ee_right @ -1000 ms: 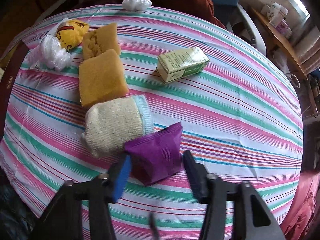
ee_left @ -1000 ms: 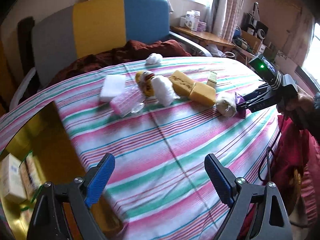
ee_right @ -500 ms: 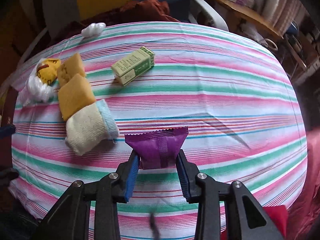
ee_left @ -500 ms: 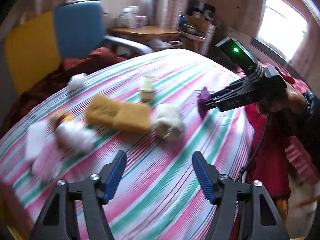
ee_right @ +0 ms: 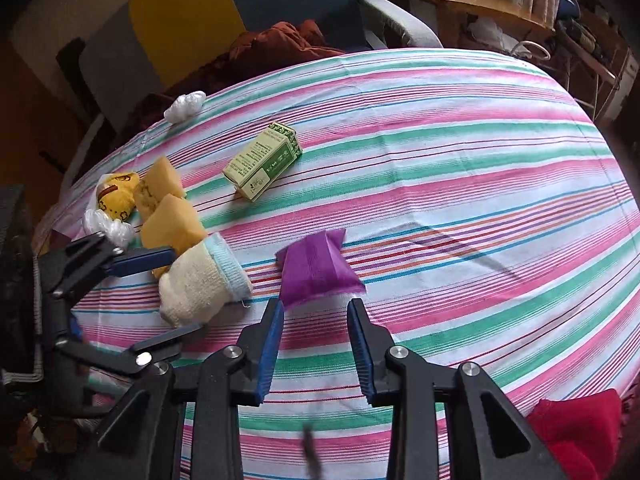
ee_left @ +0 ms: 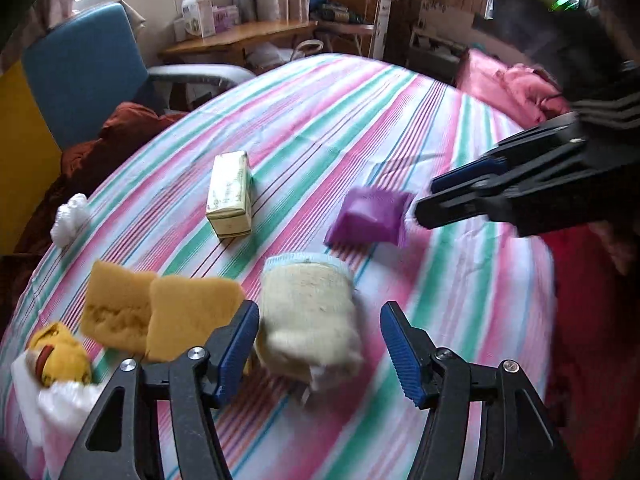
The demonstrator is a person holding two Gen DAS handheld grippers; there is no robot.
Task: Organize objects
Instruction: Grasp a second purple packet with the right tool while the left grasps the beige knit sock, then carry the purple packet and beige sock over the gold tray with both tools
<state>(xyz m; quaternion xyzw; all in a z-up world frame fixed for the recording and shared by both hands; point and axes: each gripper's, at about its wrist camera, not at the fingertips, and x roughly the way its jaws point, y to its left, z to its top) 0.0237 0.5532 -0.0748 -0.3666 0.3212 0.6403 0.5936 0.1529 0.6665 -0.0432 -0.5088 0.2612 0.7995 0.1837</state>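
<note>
Right tongs point(ee_right: 315, 312) are clamped on the near edge of the purple packet point(ee_right: 316, 266), lower middle of the right wrist view, just off the striped desk point(ee_right: 460, 168). Left tongs point(ee_left: 318, 340) are closing around the cream knit sock roll point(ee_left: 308, 312), bottom center in the left view; pads aren't pressing it yet as far as I can tell. I'd center the roll between the pads and squeeze gently, since it'll squash, and stay off the yellow sponges point(ee_left: 160, 312) beside it. The green box point(ee_right: 264, 162) has print, too small to read.
</note>
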